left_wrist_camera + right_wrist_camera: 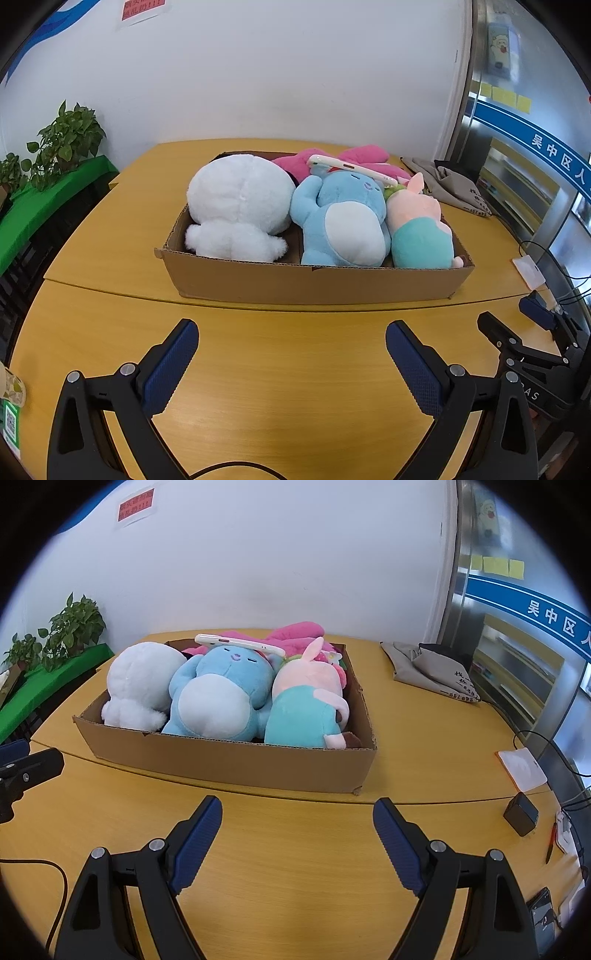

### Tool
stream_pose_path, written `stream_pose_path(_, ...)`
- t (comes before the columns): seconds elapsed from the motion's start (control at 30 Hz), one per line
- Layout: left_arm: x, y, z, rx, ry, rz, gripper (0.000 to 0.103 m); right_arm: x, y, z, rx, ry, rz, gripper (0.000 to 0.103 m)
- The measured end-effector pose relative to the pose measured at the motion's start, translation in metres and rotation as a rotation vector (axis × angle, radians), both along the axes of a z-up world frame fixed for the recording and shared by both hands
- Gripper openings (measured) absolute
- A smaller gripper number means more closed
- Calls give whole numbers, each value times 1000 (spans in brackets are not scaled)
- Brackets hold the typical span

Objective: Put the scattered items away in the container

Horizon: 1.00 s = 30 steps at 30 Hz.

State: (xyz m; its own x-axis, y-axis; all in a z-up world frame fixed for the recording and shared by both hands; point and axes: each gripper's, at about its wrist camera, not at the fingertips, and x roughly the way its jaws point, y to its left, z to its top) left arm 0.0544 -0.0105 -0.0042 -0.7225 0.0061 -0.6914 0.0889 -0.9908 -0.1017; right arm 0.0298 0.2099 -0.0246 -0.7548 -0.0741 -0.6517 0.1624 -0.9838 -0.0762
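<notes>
From the left wrist, the left tongs [291, 343] stand spread wide with nothing between the blue pads, over bare yellow table [288, 387]. Ahead sits the cardboard box [314, 282], its long side running across the view, set just behind the seam between two tabletops. In it lie a white plush [240, 206] at the left, a blue plush [343, 225] in the middle and a pink-and-teal plush [421, 236] at the right, all lengthwise front to back; a pink plush [354, 157] lies behind them and a white phone [351, 170] slants across the top. Only this view shows the right tongs from outside, at the right edge.

From the right wrist, the right tongs [297, 821] are likewise parted and empty. The box appears skewed, its near right corner closest. Here alone a black cube [521, 812] and a white card [522, 770] show clearly on the right, and a grey bag [432, 670] lies well apart from the box. Open table lies between tongs and box.
</notes>
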Motion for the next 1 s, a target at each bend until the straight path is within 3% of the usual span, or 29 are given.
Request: stream_pose_path(1.0,-9,6,-12,-13,-46,-10,103,-8,-3,-7,-3,-22,4,84)
